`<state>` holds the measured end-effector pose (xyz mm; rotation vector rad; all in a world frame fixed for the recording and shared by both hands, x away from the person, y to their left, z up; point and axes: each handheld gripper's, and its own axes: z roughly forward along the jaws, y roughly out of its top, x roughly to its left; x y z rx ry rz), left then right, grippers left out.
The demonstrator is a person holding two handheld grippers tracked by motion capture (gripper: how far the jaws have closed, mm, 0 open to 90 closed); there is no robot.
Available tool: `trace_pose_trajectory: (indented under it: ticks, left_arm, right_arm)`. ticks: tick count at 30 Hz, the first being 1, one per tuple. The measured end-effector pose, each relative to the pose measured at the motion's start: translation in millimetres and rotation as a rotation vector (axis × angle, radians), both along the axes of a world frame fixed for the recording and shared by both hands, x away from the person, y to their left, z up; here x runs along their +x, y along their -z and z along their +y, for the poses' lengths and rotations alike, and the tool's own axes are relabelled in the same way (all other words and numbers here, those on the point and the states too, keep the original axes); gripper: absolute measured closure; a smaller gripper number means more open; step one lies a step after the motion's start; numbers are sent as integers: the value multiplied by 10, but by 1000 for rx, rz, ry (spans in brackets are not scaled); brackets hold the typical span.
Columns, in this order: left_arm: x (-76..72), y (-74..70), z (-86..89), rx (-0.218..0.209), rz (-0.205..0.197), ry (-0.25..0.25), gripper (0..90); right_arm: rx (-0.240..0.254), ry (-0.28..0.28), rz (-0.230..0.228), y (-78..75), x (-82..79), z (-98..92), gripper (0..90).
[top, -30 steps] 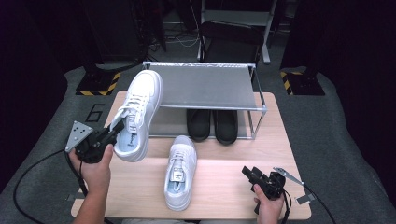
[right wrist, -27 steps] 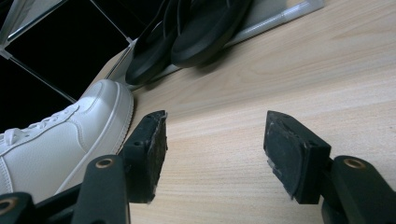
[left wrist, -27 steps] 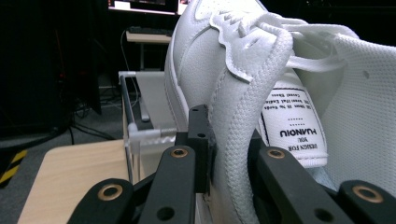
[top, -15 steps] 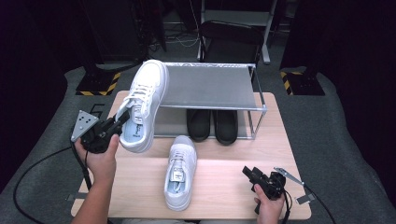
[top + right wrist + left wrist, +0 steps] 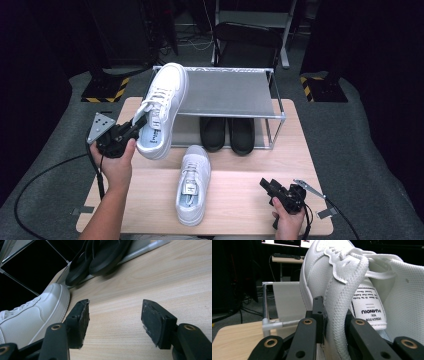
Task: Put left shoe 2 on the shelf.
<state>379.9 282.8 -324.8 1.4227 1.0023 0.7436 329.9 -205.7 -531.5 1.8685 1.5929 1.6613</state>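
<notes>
High view shows the white sneaker, pinched at its collar by the left gripper, has been carried up toward the shoe rack, while the right gripper is kept spread over the table.

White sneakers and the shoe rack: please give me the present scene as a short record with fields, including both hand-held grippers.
held shoe: white sneaker, lifted above the table's left side, toe over the rack's left end
left hand-held gripper: shut on the collar of the lifted sneaker
second white sneaker: lying on the wooden table, toe toward the rack
right hand-held gripper: open, nothing between the jaws, low over the table's right front
shoe rack: grey top shelf bare
black shoes: a pair side by side under the shelf
</notes>
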Motion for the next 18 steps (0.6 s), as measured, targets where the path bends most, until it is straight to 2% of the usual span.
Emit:
trace_pose_trajectory:
  ticks: [4,18]
  left_arm:
    - [89,-56,-108,13,-5,9,815]
    - [447,-295,-498,12,-17,59,815]
  right_arm:
    - [0,-1,2,0,2,-7,392]
    - [11,22,-10,-9,-46,-71,391]
